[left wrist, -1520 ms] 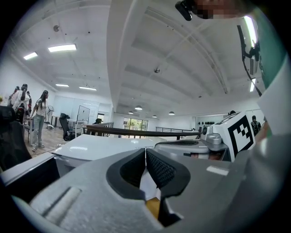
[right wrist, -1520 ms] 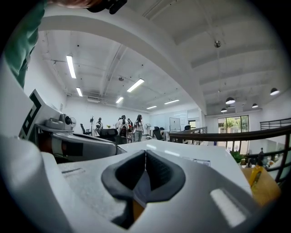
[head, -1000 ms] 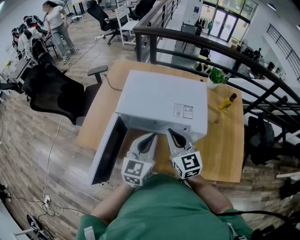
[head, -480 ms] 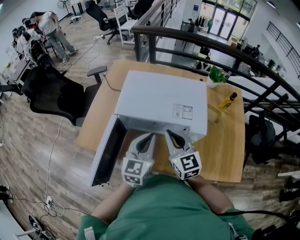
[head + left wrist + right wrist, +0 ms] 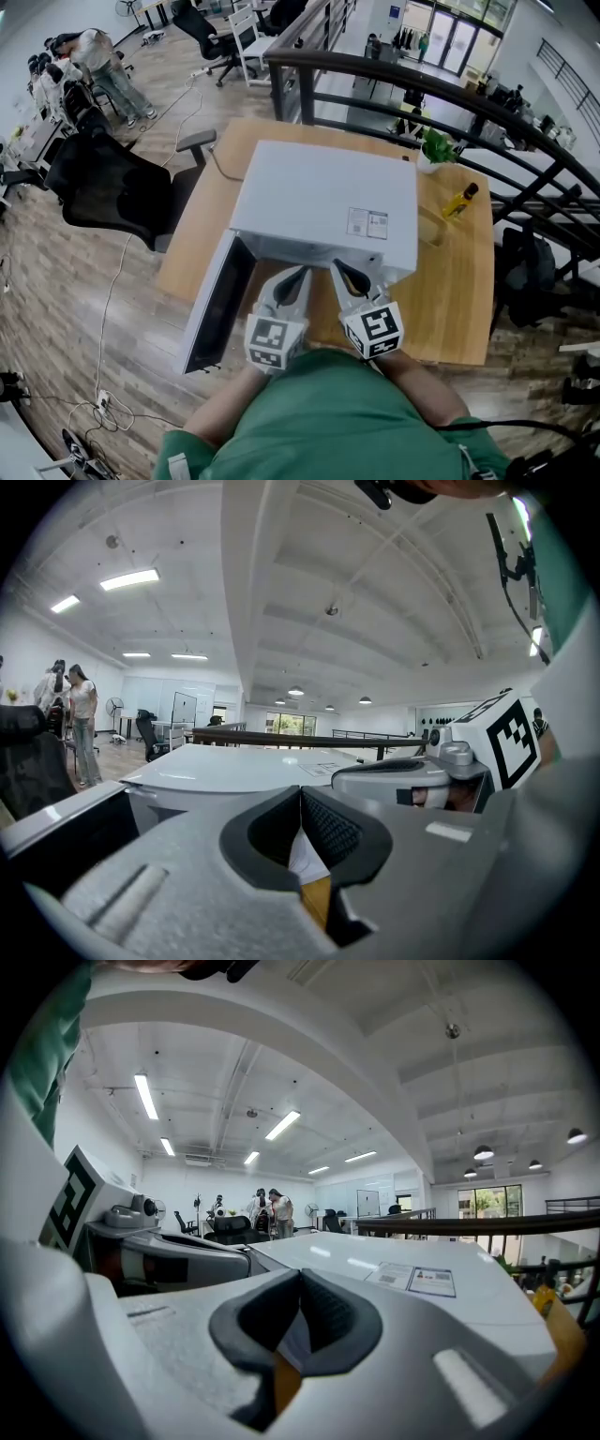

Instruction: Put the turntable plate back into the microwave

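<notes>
We hold both tools just in front of the microwave (image 5: 323, 202), side by side at its open front. The left gripper (image 5: 298, 274) and the right gripper (image 5: 343, 270) each have their jaws pressed together with nothing between the pads, so neither carries anything. The microwave's door (image 5: 217, 302) is swung wide to the left of the opening, which is the one step we can count as done. The turntable plate itself we cannot find in any view. It is not on the bare part of the table (image 5: 452, 300) to the right of the microwave, where only a yellow bottle (image 5: 459, 201) and a potted plant (image 5: 435, 148) stand near the far corner. The cavity is hidden under the microwave's own top from above (both gripper views look over that top rather than into it). So we judge the task to be at one of its ends: either the plate already sits inside and only closing the door is left, or it has not yet been fetched and everything but the open door remains. The pictures do not settle which.
</notes>
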{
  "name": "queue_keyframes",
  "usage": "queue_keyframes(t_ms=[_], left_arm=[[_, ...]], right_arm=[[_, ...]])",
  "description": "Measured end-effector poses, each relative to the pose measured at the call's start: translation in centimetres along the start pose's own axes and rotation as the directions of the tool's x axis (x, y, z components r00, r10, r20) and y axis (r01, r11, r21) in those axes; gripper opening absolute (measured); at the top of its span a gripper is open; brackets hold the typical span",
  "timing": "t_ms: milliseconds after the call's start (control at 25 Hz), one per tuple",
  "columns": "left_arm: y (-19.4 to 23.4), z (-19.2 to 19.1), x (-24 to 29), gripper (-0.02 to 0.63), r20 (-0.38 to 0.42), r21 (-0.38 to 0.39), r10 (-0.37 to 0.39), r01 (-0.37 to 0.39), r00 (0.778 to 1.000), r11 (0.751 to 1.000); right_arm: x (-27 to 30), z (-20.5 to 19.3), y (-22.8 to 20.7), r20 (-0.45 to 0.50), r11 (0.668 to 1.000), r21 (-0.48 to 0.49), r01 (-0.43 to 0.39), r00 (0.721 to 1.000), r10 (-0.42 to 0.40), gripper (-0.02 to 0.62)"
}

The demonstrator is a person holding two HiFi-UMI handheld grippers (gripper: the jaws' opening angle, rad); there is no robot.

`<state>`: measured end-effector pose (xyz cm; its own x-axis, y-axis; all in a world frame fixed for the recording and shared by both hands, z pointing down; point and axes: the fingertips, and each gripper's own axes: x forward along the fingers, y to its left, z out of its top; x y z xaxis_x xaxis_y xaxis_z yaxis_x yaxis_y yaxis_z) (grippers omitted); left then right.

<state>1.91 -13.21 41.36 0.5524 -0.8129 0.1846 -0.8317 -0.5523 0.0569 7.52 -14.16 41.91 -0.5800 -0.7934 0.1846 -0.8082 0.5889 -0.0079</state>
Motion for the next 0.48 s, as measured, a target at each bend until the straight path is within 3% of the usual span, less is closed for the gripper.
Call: queue_keyframes(t_ms=[480], left_arm=[[0.84,-0.98,0.27,0.012,-0.025,-0.004,0.014,-0.014,1.0,1.0]], right_arm=[[0.53,-0.59,-0.32,0.0,0.999,0.031,0.007,1.0,-0.007,0.005]])
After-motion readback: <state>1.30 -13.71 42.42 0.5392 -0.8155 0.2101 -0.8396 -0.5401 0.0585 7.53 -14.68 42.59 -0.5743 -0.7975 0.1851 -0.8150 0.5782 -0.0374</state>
